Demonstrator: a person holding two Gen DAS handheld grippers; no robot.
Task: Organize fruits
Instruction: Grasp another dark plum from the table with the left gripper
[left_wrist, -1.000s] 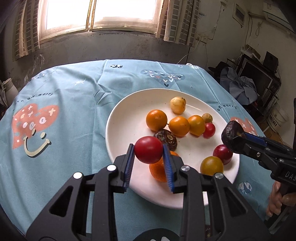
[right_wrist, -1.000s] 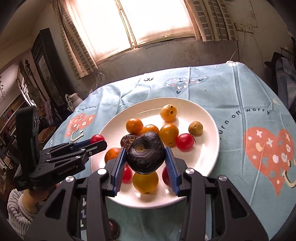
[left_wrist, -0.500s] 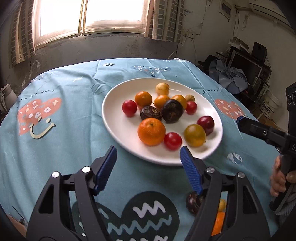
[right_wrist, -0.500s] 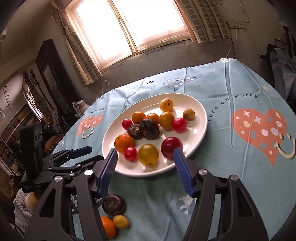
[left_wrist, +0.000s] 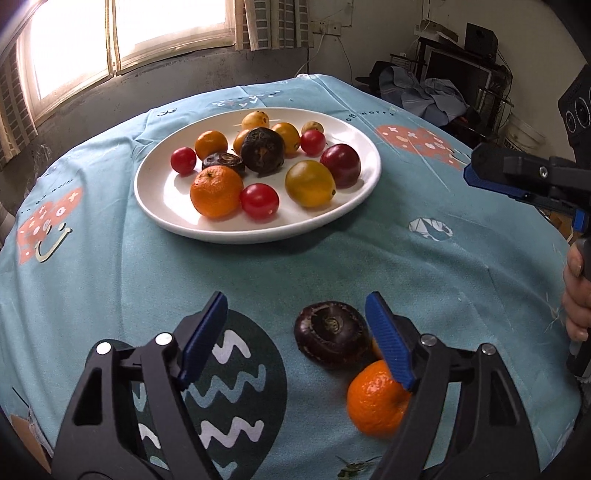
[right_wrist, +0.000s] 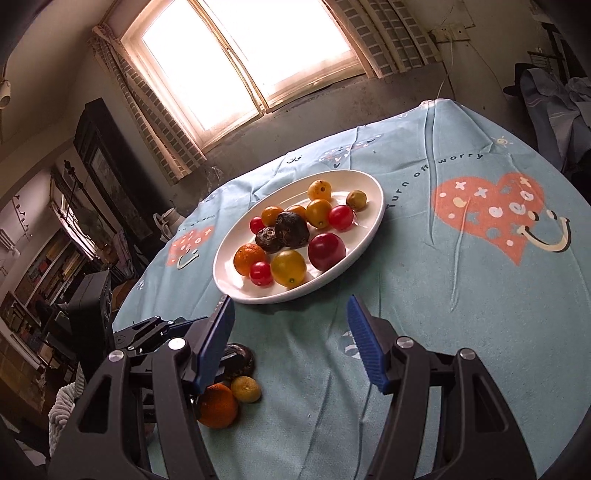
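Note:
A white plate (left_wrist: 162, 192) (right_wrist: 373, 221) holds several fruits: oranges, red and yellow tomatoes, dark wrinkled fruits. On the cloth near the table's front lie a dark fruit (left_wrist: 330, 334) (right_wrist: 240, 360), an orange (left_wrist: 375, 404) (right_wrist: 218, 406) and a small yellow fruit (right_wrist: 246, 388). My left gripper (left_wrist: 295, 332) is open and empty, just left of the dark fruit. My right gripper (right_wrist: 290, 334) is open and empty above the cloth in front of the plate; it also shows in the left wrist view (left_wrist: 480, 177).
The round table (left_wrist: 443, 258) wears a blue printed cloth. A window wall stands behind it. Clutter, clothes and shelves (left_wrist: 443, 96) stand to the right. The table's edge is close below both grippers.
Both grippers let go of their fruit onto the plate, opened and pulled back toward the table's front edge. The loose fruits on the cloth came into view.

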